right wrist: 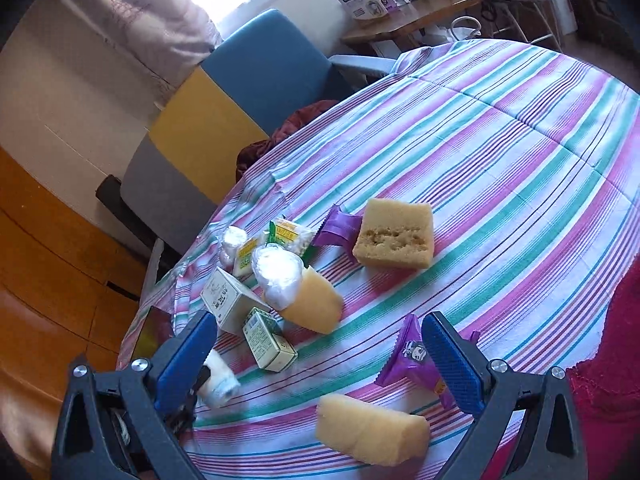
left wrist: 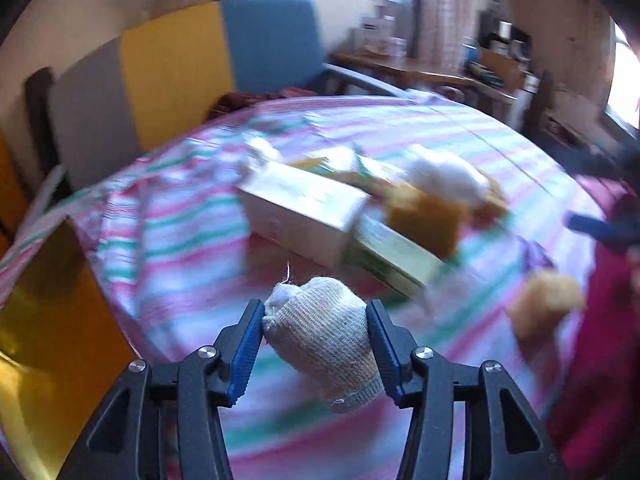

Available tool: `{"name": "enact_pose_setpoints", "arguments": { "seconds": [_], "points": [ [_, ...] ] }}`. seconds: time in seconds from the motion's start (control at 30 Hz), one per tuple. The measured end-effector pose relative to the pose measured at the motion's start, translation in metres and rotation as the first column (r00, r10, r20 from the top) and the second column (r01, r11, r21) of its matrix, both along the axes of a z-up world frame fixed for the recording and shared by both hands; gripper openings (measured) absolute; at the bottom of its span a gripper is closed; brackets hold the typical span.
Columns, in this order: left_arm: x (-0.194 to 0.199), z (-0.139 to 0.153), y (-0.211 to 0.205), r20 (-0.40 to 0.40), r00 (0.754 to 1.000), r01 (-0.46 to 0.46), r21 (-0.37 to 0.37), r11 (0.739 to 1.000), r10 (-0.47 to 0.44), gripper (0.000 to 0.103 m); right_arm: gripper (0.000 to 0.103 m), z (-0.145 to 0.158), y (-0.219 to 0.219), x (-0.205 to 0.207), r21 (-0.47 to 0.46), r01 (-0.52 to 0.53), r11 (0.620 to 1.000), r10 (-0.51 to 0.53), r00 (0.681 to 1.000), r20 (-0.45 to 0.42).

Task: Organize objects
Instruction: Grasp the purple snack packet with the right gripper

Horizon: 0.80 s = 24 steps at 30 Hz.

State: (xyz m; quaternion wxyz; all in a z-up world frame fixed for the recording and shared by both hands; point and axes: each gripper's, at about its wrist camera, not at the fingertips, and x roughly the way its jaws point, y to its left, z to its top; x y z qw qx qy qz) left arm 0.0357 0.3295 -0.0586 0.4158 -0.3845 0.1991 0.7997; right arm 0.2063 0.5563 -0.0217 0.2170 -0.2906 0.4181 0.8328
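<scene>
Low in the left view, the left tool (left wrist: 316,332) grips a rolled beige knitted glove (left wrist: 324,332) above the striped cloth-covered tabletop (left wrist: 460,128), carrying it, I judge, toward the boxes mid-frame, while the right tool (right wrist: 320,364) hangs open over yellow sponge blocks (right wrist: 372,430).

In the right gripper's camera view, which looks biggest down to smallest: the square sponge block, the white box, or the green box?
1. Square sponge block, clearly largest.
2. White box.
3. Green box, smallest.
The two boxes look close in size, so their order is unsure.
</scene>
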Motion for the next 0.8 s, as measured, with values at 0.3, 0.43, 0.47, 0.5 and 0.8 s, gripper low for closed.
{"name": "enact_pose_setpoints", "arguments": {
  "seconds": [0.3,0.43,0.47,0.5,0.8],
  "points": [
    [0.009,-0.006,-0.021,0.063,0.997,0.034,0.038,0.999,-0.037,0.052,0.103,-0.032,0.013,-0.002,-0.102,0.105,0.989,-0.063,0.933,0.354],
    [0.013,-0.007,-0.019,0.048,0.998,0.033,0.042,0.999,-0.035,0.052,0.095,-0.045,0.014,-0.016,-0.086,0.092,0.992,-0.042,0.886,0.462],
    [0.013,-0.009,-0.019,0.048,0.998,0.030,0.043,0.999,-0.032,0.052,0.087,-0.051,0.014,-0.022,-0.089,0.068,0.994,-0.014,0.865,0.501],
    [0.012,-0.009,-0.019,0.052,0.998,0.024,0.046,0.999,-0.026,0.052,0.075,-0.056,0.014,-0.027,-0.103,0.055,0.993,0.007,0.852,0.524],
    [0.009,-0.004,-0.039,0.096,0.995,-0.030,0.091,0.995,0.021,0.051,0.048,-0.052,0.010,-0.030,-0.049,-0.003,0.999,0.025,0.894,0.447]
  ]
}}
